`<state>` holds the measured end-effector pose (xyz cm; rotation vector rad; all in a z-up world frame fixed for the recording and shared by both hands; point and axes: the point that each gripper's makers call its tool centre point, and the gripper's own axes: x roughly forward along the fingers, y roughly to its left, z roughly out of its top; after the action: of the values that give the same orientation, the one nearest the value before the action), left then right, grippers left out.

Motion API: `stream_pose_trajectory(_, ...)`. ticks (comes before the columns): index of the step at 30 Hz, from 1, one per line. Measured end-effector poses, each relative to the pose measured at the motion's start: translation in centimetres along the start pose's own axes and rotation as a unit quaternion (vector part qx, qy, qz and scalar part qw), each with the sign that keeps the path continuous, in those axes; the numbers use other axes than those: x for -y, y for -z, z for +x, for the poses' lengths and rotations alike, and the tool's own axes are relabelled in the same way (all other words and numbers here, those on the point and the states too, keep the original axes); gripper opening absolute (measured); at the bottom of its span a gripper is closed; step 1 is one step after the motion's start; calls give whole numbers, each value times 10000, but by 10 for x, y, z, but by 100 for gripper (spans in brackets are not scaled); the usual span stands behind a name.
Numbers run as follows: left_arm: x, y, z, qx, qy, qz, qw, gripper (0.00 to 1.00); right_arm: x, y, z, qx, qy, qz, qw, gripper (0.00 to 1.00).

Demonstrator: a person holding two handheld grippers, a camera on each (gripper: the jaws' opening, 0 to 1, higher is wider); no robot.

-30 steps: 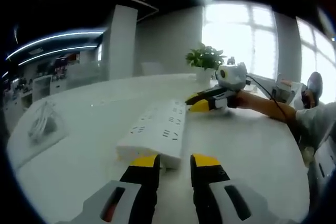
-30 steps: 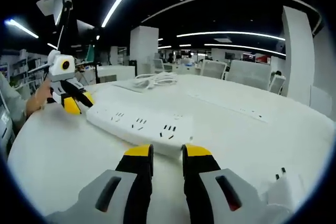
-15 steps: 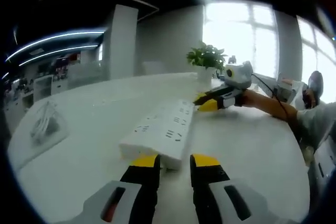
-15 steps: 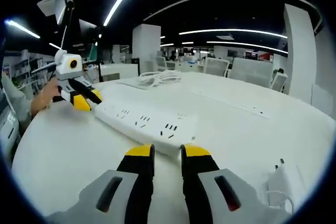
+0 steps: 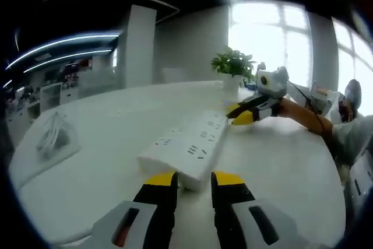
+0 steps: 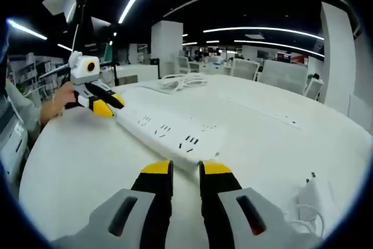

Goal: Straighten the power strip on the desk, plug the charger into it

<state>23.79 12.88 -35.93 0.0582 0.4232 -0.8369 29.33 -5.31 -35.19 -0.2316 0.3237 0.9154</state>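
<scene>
Now | white power strip [image 5: 187, 150] flat on desk [image 5: 280, 167] | sockets up

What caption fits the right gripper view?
Both grippers, right and left, sit at opposite ends of the white power strip; charger lies nearby.
</scene>
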Motion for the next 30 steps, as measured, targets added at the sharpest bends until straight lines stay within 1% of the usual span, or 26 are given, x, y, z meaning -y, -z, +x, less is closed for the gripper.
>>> stream_pose_trajectory(8, -6, -1, 1, 39, -118, -42, 9999, 25, -5, 0, -2, -69, -67, 43, 9999, 16)
stream_pose_trajectory(20, -17, -1, -1, 48, -324, -35, 9995, 28, -19, 1, -1, -125, -199, 62, 9997, 15)
stream_pose_trajectory(25, -18, -1, -2, 50, -367, -43, 9993, 29, -19, 0, 0, -108, -195, 60, 9997, 15)
stream_pose_trajectory(27, -18, -1, -1, 26, -400, 38, 9992, 29, -19, 0, 0, -98, -191, 46, 9998, 15)
stream_pose_trajectory(29, -19, -1, -1, 12, -395, 73, 9992, 31, -18, -4, -1, -33, -161, 46, 9999, 14)
stream_pose_trajectory(30, -18, -2, -2, 16, -360, 56, 9993, 32, -19, -14, -1, 233, -177, 107, 9995, 12)
